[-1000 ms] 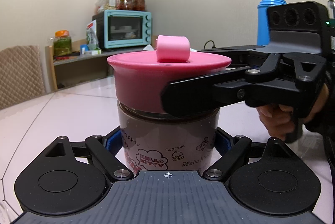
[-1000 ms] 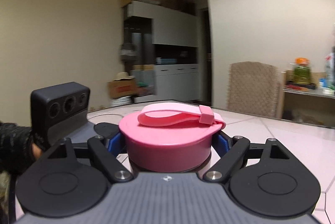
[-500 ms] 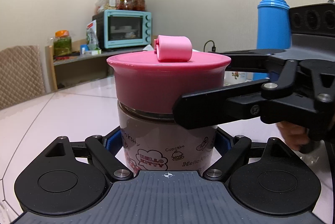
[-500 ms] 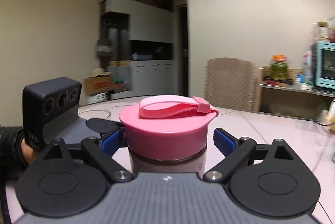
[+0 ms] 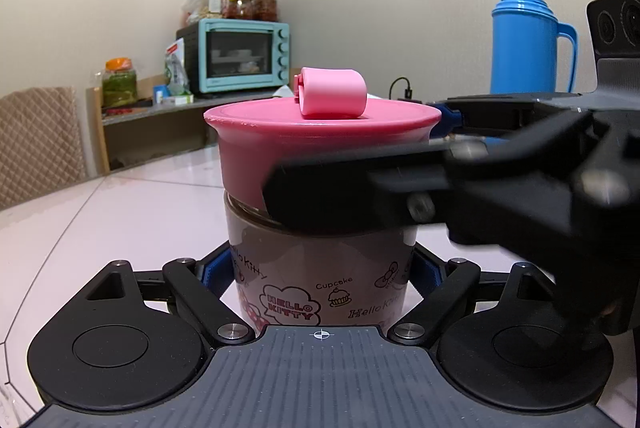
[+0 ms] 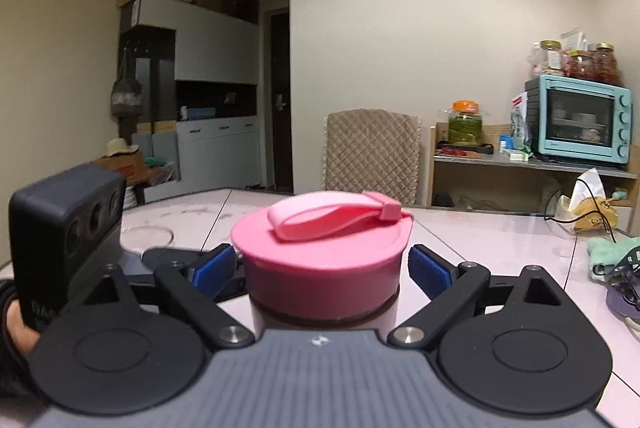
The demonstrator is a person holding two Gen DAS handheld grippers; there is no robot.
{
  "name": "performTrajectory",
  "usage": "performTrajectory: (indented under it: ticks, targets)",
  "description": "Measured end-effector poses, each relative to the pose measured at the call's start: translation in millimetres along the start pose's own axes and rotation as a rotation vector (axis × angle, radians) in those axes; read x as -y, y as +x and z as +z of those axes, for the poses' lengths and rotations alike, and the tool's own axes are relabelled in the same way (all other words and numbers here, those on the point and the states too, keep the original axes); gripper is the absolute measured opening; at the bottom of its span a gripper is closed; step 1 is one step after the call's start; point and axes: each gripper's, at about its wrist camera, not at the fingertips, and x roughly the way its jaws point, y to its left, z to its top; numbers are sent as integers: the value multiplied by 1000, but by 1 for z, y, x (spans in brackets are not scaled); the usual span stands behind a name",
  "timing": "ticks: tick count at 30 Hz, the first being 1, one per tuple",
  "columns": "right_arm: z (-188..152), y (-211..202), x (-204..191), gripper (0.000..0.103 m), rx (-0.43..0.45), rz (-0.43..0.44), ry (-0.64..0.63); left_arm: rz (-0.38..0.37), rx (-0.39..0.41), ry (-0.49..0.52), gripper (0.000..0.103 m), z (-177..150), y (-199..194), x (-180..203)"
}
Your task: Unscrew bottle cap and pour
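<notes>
Left gripper (image 5: pixel 320 276) clamping the bottle (image 5: pixel 320 268), right gripper (image 6: pixel 322 268) spread around the cap (image 6: pixel 322 268).

I'm gripping the bottle's printed body with my left pads (image 5: pixel 214 270), holding it upright on the pale table (image 5: pixel 100 212). My right fingers (image 6: pixel 428 274) are standing apart on either side of the pink cap, blue pads clear of its wall, gripping nothing. The strap (image 6: pixel 332 218) is lying across the cap's top.

The right gripper (image 6: pixel 321 268) is spread, blue pads (image 6: pixel 430 273) just clear of the pink cap (image 6: pixel 320 268)
</notes>
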Motion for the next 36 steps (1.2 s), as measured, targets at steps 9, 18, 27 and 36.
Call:
performTrajectory:
  ticks: [9,18,27,36]
  targets:
    - [0,3,-11,87,-8,-42,5,0,0,-1,90,0,0,0]
    - [-6,1,0,85,12,46,-33,-1,0,0,90,0,-1,-1]
    - [-3,9,45,85,21,365,-114,-1,0,1,90,0,-2,1]
    - [2,13,61,85,25,497,-133,0,0,4,90,-1,-3,4]
